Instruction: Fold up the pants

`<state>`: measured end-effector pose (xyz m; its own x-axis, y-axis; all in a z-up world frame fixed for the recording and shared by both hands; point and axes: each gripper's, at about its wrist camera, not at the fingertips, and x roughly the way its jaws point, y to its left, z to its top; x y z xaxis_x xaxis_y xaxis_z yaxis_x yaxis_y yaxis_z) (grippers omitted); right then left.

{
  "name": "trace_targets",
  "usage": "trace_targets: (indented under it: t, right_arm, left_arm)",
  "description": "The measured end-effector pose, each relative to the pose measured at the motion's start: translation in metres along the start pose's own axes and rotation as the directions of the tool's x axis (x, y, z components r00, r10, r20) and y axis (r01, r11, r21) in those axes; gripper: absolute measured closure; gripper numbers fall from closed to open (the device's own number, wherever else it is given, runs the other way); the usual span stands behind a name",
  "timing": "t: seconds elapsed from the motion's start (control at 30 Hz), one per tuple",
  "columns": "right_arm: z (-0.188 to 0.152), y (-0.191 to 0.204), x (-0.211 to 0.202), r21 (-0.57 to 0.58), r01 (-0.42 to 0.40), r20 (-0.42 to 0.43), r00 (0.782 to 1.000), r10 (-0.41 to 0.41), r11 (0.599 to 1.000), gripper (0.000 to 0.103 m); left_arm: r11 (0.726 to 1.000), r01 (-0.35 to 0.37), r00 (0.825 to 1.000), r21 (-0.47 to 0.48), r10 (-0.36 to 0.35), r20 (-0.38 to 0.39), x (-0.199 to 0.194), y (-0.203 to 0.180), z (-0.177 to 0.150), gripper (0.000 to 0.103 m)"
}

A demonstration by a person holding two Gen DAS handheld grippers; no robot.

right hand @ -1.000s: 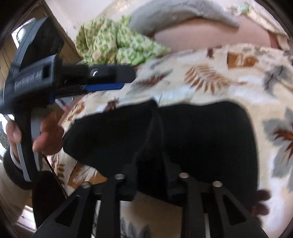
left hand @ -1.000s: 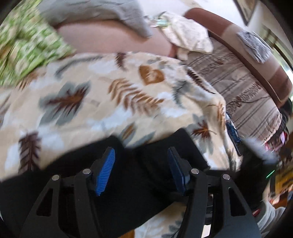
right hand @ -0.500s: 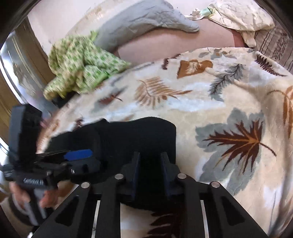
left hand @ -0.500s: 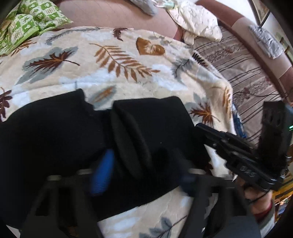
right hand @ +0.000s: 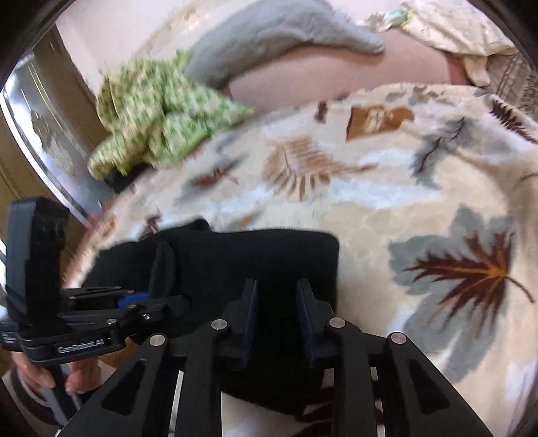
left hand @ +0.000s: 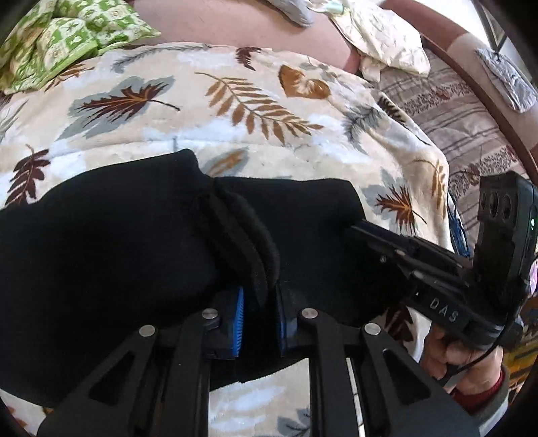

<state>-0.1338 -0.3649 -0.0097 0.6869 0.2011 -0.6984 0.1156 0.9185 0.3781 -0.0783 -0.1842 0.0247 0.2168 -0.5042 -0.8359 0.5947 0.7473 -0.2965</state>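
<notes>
The black pants lie folded on a leaf-print blanket. In the left wrist view my left gripper is shut on a raised fold of the pants at their near edge, blue pads pressed against the cloth. My right gripper reaches into the pants' right edge there. In the right wrist view my right gripper is closed to a narrow gap on the pants at the near edge, with black cloth between the fingers. My left gripper shows at the left.
A green patterned cloth lies at the blanket's far left, a grey cloth and a cream cloth behind it on a pink sofa back. A striped cover lies to the right.
My left gripper went from open to shut on a fold of the pants. My right gripper moved to the pants' right edge. The pants ended lower and flatter on the blanket.
</notes>
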Motion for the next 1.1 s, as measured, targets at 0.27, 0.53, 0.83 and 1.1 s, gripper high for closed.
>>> trace_targets:
  t: [0.27,0.53,0.83,1.1]
  right_arm:
    - [0.007,0.008,-0.018,-0.017,0.014,0.055,0.998,-0.013,1.000,0.076]
    - [0.007,0.029,0.005,-0.071,0.057,0.004,0.998,-0.057,0.996,0.074]
    - [-0.022,0.051,-0.014,-0.104,0.041,-0.010,0.999,-0.042,0.994,0.055]
    - [-0.009,0.074,-0.021,-0.145,0.071,0.034,0.997,-0.067,0.987,0.054]
  left_arm:
    - [0.999,-0.033,0.997,-0.017,0.034,0.067,-0.024,0.009,-0.005,0.075]
    - [0.996,-0.050,0.992,-0.070,0.057,0.113,-0.047,0.023,-0.012,0.062]
    - [0.977,-0.017,0.979,-0.214,0.060,0.196,-0.087,0.067,-0.035,0.042]
    - [0.947,-0.050,0.958,-0.317,0.136,0.254,-0.123,0.114,-0.059,0.027]
